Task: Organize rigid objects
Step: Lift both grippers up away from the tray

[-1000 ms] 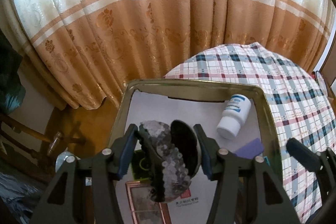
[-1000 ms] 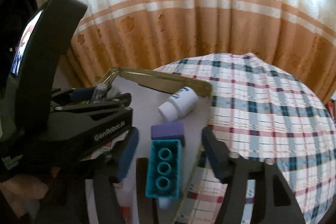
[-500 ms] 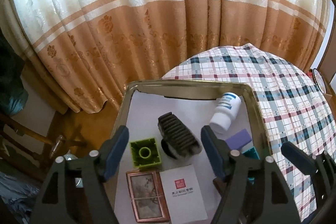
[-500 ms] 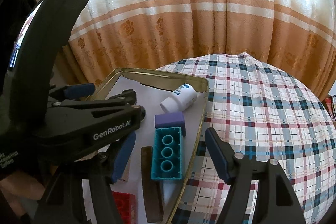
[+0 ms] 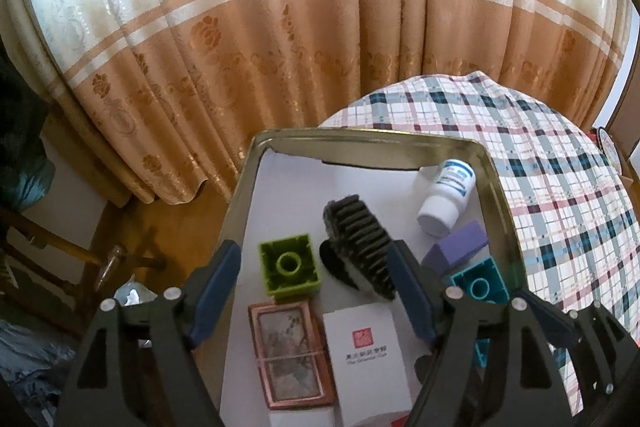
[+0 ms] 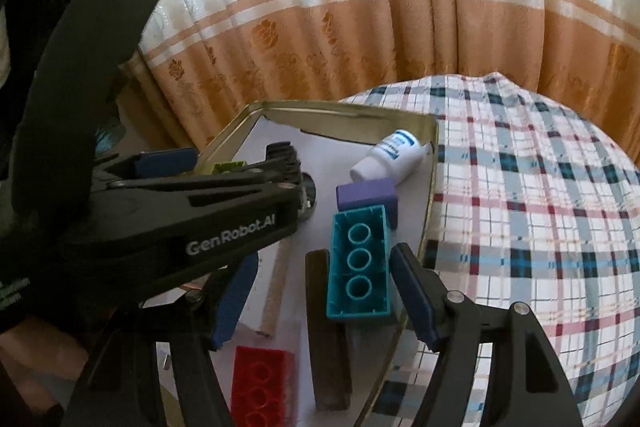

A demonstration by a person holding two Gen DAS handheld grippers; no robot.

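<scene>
On the checked tablecloth (image 5: 560,187) sits a metal tray (image 5: 240,195) lined with white paper, backed by a cream and orange curtain (image 5: 320,47). Above the tray the left gripper (image 5: 314,291) stands open; its jaws have just been opening, and nothing is pressed between them, though a green brick (image 5: 290,269) and a black brush (image 5: 360,247) lie on the paper in the gap below. At 6 o'clock from the brick lies a small framed picture (image 5: 290,351), with a white card (image 5: 368,355) beside it. A white bottle (image 5: 446,197) lies on its side at 2 o'clock in the tray, and a purple block (image 5: 456,247) rests just below it. The right gripper (image 6: 320,295) is open too, holding nothing, its jaws either side of a teal brick (image 6: 360,263) and a dark wooden bar (image 6: 326,339). A red brick (image 6: 260,387) lies at 7 o'clock.
</scene>
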